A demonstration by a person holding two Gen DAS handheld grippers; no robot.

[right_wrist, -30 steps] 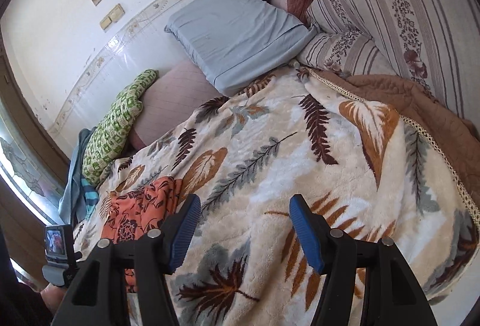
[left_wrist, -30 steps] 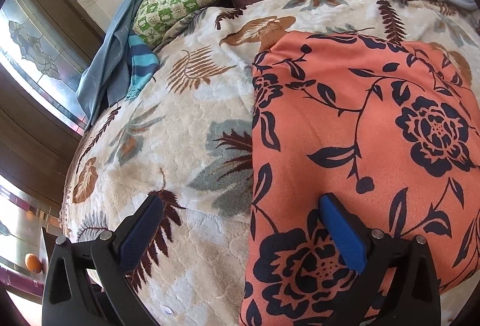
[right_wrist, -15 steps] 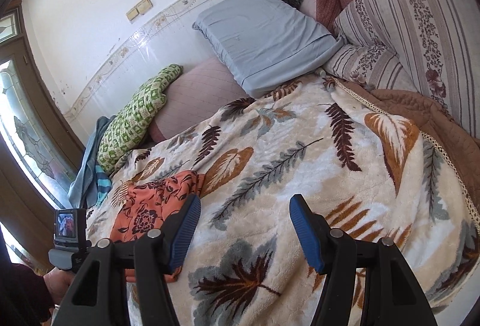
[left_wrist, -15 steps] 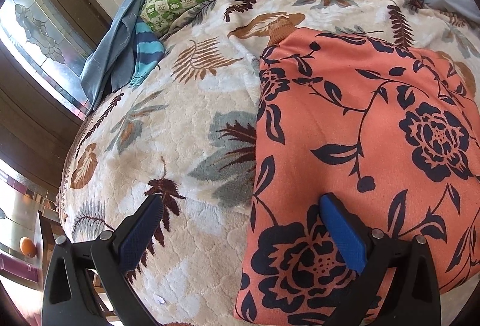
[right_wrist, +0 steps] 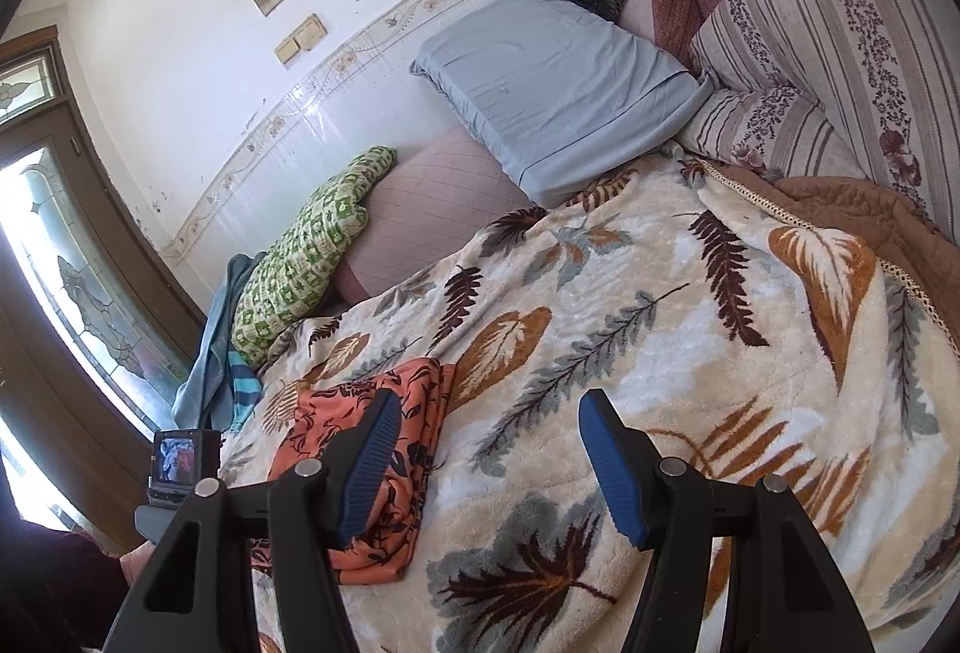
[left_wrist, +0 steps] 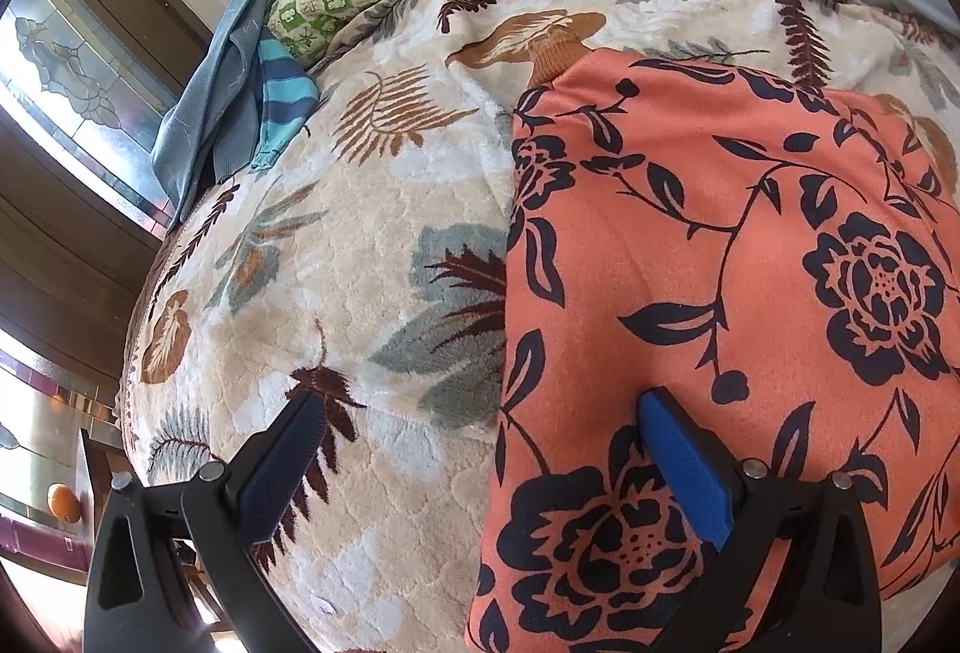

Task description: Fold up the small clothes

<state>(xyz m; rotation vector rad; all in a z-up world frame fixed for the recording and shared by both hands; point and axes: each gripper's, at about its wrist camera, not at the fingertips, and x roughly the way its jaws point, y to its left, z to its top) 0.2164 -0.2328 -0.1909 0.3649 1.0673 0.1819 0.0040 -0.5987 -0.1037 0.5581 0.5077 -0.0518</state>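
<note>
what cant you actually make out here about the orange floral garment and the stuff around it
- Orange floral garment: near edge cut off by the frame bottom and right claw finger in the left wrist view; layers underneath hidden.
- Same garment in the right wrist view: partly behind the right claw.
- Striped teal cloth: mostly tucked under blue fabric.

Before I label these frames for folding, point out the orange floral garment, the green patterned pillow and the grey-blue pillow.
orange floral garment (left_wrist: 720,245), left wrist view, middle of its top face.
green patterned pillow (right_wrist: 300,263), right wrist view, centre of its cover.
grey-blue pillow (right_wrist: 552,89), right wrist view, middle of its face.
</note>
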